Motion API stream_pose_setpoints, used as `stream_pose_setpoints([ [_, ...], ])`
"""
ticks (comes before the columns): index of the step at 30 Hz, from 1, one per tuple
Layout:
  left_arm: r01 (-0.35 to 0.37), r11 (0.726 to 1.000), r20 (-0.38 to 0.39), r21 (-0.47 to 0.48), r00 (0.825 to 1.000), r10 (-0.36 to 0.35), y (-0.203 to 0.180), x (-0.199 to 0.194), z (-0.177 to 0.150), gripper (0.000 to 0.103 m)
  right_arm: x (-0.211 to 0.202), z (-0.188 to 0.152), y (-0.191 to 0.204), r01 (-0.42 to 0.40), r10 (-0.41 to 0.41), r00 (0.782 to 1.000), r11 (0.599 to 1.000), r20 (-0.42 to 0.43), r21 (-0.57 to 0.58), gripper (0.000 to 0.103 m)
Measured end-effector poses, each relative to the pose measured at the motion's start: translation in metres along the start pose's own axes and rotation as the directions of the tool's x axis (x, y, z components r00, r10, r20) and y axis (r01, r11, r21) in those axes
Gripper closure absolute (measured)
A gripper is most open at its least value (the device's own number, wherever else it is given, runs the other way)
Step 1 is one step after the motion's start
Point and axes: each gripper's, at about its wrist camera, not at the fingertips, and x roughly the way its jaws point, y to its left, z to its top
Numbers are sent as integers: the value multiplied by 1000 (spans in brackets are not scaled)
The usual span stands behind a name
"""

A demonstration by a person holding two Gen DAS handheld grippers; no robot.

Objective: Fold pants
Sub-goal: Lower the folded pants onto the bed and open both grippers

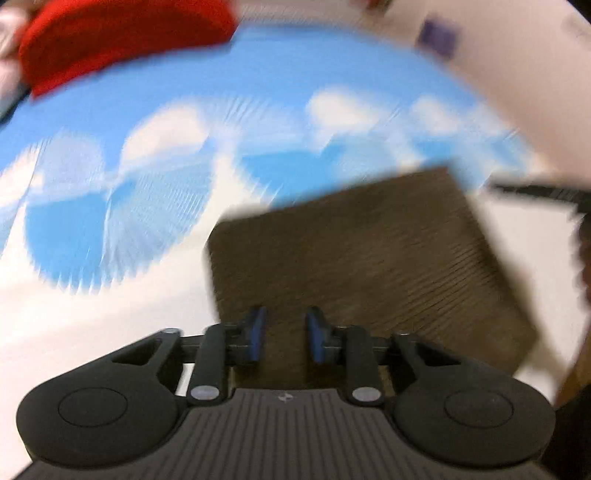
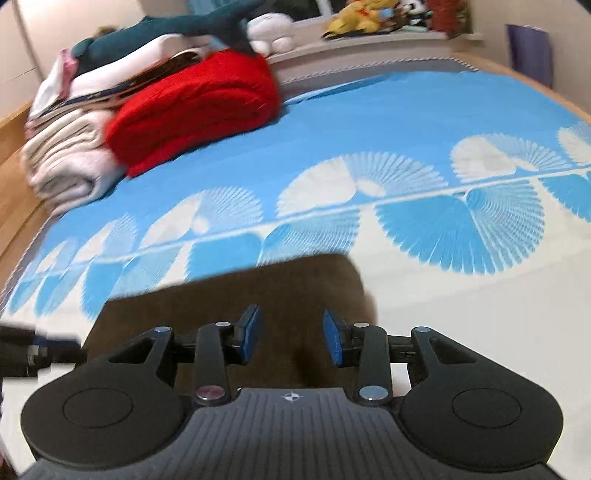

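Observation:
The brown pants (image 1: 369,258) lie folded into a compact rectangle on the blue-and-white bed cover (image 1: 147,166). In the left wrist view, which is motion-blurred, my left gripper (image 1: 283,334) is open and empty over the near edge of the pants. In the right wrist view the pants (image 2: 258,288) lie just ahead, and my right gripper (image 2: 291,338) is open and empty above their near part. The other gripper shows at the left edge of the right wrist view (image 2: 33,354).
A red folded blanket (image 2: 195,107) and a stack of white and teal bedding (image 2: 70,147) sit at the bed's far left. Plush toys (image 2: 362,16) line a shelf behind. The wooden bed frame (image 2: 14,155) runs along the left side.

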Motion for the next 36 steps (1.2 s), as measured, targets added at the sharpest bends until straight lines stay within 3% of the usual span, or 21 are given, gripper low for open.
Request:
stream_pose_setpoints([
  [4, 6, 998, -42, -59, 999, -9, 9, 11, 10, 77, 44, 13, -4, 49, -48, 999, 998, -22, 48, 64],
  [9, 50, 990, 108, -131, 993, -36, 20, -4, 24, 77, 72, 4, -11, 150, -143, 985, 986, -95, 74, 58],
  [11, 38, 990, 88, -136, 996, -26, 22, 8, 29, 78, 78, 3, -13, 163, -154, 982, 983, -109, 87, 58],
  [14, -52, 995, 14, -86, 998, 53, 19, 31, 26, 76, 80, 0, -9, 175, -168, 979, 983, -112, 58, 58],
  [19, -116, 992, 40, -38, 992, 118, 9, 24, 26, 77, 78, -1, -11, 177, -166, 979, 980, -121, 91, 58],
  [21, -105, 994, 64, -34, 992, 107, 8, 16, 27, 77, 76, -1, -10, 186, -174, 977, 978, -122, 93, 57],
  [24, -34, 999, 104, -22, 994, 36, 3, -9, 26, 77, 70, 0, -9, 183, -172, 979, 978, -113, 97, 57],
  [27, -6, 999, 119, 50, 993, 0, -10, -21, 22, 76, 56, 2, -7, 180, -173, 982, 980, -81, 83, 58],
  [32, -21, 989, 59, 147, 998, 12, -30, -14, 5, 76, 24, 1, -6, 139, -138, 990, 987, -19, 77, 58],
  [34, -80, 982, 19, 173, 997, 78, -34, 2, -5, 72, 18, -3, -5, 114, -111, 993, 992, -44, 58, 58],
  [36, -110, 975, 48, 194, 994, 102, -41, -2, -8, 72, 27, -16, -7, 138, -129, 976, 989, -174, 43, 57],
])
